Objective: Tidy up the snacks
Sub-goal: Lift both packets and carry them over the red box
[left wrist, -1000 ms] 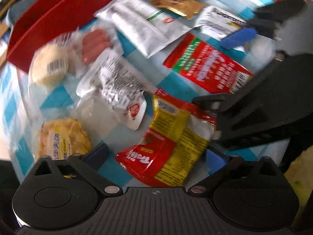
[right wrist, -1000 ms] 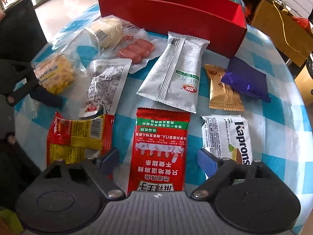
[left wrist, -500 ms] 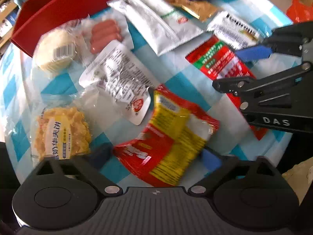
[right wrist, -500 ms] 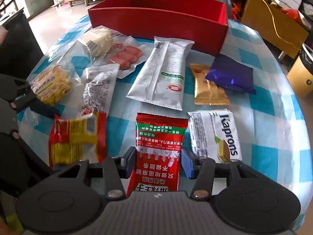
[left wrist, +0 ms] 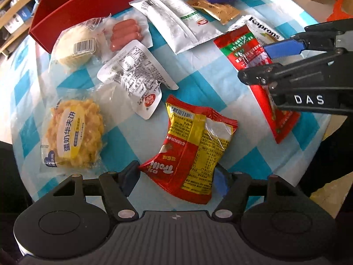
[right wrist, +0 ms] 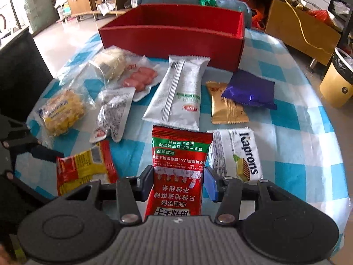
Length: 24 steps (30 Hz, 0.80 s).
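Closing both jaws on packets in front of the red box (right wrist: 172, 31).
Left gripper (left wrist: 176, 177) has just been closing around the yellow-red packet (left wrist: 194, 152); right gripper (right wrist: 178, 182) pinches the red sachet (right wrist: 179, 167), both lifting.

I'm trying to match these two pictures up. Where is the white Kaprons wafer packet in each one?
Left wrist view: the Kaprons packet lies upper right, partly under the far end of the tall red packet.
Right wrist view: the Kaprons packet lies right of centre, beside that tall red packet.
Shared landmark: the red box at the table's far side.
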Each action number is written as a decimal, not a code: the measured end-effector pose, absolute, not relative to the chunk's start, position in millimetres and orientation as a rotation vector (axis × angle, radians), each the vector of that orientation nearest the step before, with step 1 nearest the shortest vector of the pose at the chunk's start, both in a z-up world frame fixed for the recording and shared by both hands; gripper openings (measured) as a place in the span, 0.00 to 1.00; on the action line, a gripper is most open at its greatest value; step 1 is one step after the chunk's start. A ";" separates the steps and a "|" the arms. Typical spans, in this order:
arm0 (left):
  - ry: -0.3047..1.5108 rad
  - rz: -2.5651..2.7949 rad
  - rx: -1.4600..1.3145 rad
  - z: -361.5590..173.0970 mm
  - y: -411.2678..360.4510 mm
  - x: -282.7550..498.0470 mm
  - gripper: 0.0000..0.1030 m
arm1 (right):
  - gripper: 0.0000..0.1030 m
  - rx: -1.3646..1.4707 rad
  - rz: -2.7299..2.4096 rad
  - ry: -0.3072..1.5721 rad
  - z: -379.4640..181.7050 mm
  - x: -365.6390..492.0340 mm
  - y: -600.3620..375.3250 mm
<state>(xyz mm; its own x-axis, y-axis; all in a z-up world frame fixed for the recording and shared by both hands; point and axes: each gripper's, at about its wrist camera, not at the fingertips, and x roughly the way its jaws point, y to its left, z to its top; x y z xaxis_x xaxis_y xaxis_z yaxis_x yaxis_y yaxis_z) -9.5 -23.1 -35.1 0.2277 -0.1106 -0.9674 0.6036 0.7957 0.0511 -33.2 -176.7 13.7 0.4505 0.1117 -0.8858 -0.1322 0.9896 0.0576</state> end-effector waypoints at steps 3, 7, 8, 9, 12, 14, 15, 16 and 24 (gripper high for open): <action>1.239 -0.533 0.437 -26.8 -20.7 -7.4 0.72 | 0.43 0.000 0.139 1.083 17.2 -30.9 -179.8; 1.206 -0.547 0.366 -11.0 -16.9 4.5 0.72 | 0.43 0.025 0.133 1.070 22.8 -26.0 -183.0; 1.203 -0.544 0.339 -8.2 -14.0 8.3 0.72 | 0.43 0.030 0.131 1.068 24.0 -23.7 -183.7; 1.201 -0.539 0.312 -5.5 -11.4 12.5 0.72 | 0.43 0.035 0.127 1.066 25.2 -20.8 -184.5; 1.179 -0.524 0.261 2.6 -10.8 26.7 0.72 | 0.43 0.047 0.116 1.063 28.0 -12.4 -186.3; 1.165 -0.513 0.238 7.0 -10.4 36.0 0.72 | 0.43 0.055 0.110 1.058 30.5 -7.3 -187.4; 1.159 -0.506 0.231 8.3 -10.1 40.6 0.72 | 0.43 0.057 0.106 1.055 31.6 -5.5 -187.6; 1.153 -0.497 0.224 9.6 -9.6 43.9 0.72 | 0.43 0.059 0.103 1.052 32.8 -3.3 -188.0; 1.113 -0.462 0.141 20.7 -6.3 68.2 0.72 | 0.43 0.062 0.084 1.019 43.3 22.8 -189.5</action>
<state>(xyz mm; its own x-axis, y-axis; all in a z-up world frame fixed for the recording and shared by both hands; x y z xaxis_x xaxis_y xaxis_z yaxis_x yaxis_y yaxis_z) 68.2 -6.3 20.7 0.3587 -0.2870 -0.8882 0.4258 0.8971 -0.1179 22.8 -189.5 43.3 0.5214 0.0991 -0.8475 -0.0408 0.9950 0.0912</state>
